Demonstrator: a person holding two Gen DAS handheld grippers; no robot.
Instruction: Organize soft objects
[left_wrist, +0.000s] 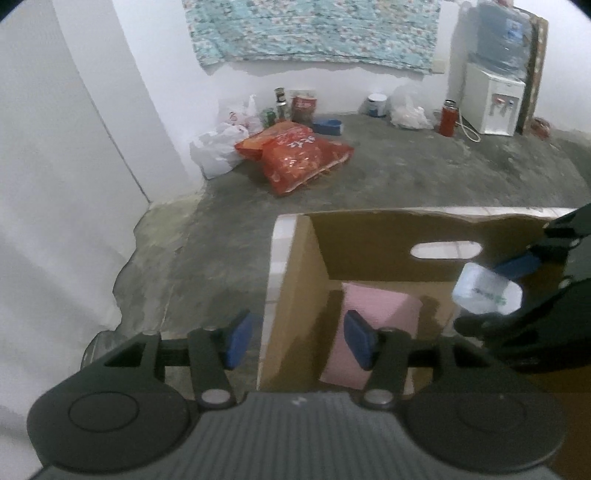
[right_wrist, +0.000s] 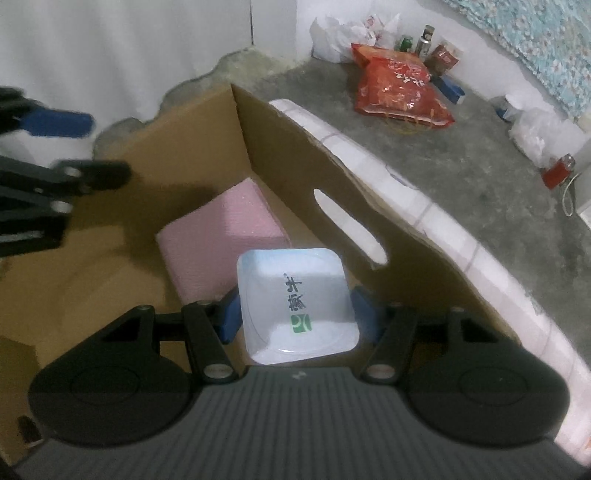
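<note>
An open cardboard box (right_wrist: 295, 147) stands on a white tiled surface, and a pink foam block (right_wrist: 221, 236) lies on its floor by the far wall. Above the box's inside, my right gripper (right_wrist: 297, 314) is shut on a white square pack (right_wrist: 295, 295) with a green logo, its blue pads pressing both sides. In the left wrist view the same pack (left_wrist: 487, 291) hangs at the right over the box. My left gripper (left_wrist: 299, 339) is open with nothing between its blue pads. It straddles the box's left wall (left_wrist: 291, 295), with the pink block (left_wrist: 376, 306) beyond its right pad.
The white tiled ledge (right_wrist: 443, 229) runs along the box's far side. On the concrete floor beyond lie red snack bags (left_wrist: 299, 155), white plastic bags (left_wrist: 218, 147), bottles and jars (left_wrist: 291, 107), a red flask (left_wrist: 447, 118) and a water dispenser (left_wrist: 495, 99).
</note>
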